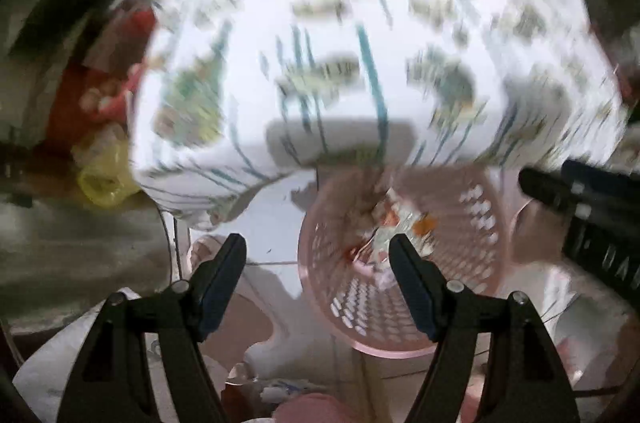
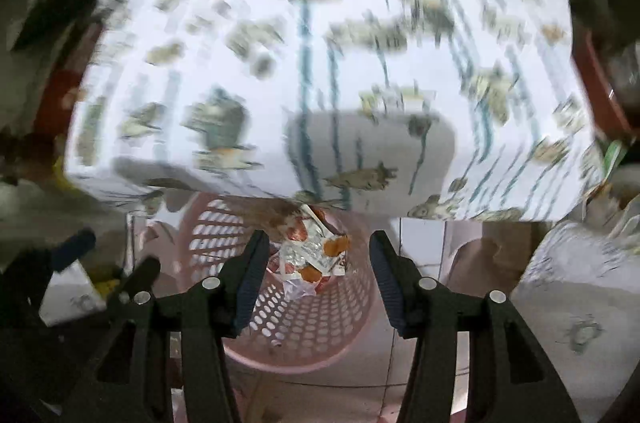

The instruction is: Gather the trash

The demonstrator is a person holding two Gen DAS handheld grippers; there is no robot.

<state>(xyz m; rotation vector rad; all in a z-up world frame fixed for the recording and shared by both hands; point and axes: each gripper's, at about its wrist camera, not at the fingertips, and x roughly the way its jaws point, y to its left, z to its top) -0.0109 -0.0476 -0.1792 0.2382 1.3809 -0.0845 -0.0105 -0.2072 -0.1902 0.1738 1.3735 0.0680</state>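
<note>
Both pictures are smeared with motion, so fine detail is lost, but the main things read well enough. A round pink plastic basket with a perforated wall (image 2: 304, 311) stands on the pale tiled floor (image 1: 272, 223), partly tucked under the edge of a counter draped in a white cloth printed with green and teal figures (image 2: 320, 63). Inside the basket lies the trash: a crumpled heap of silvery foil and orange-printed wrappers (image 2: 316, 255).

The right gripper (image 2: 318, 263) hovers over the basket mouth with its jaws spread wide and nothing between them. The left gripper (image 1: 318, 263) is likewise wide open and empty, a little to the side of the basket's near rim.

The wrappers look feather-light, thin and crinkly; I'd expect them to crush flat under any squeeze and to slip if pinched on a smooth foil face. A bunched fold or a creased corner should be the surest place to take hold. They won't break, but loose scraps could flutter off.

The basket itself seems light and somewhat springy; its rim is the natural place to grip, though the holed wall may flex.
</note>
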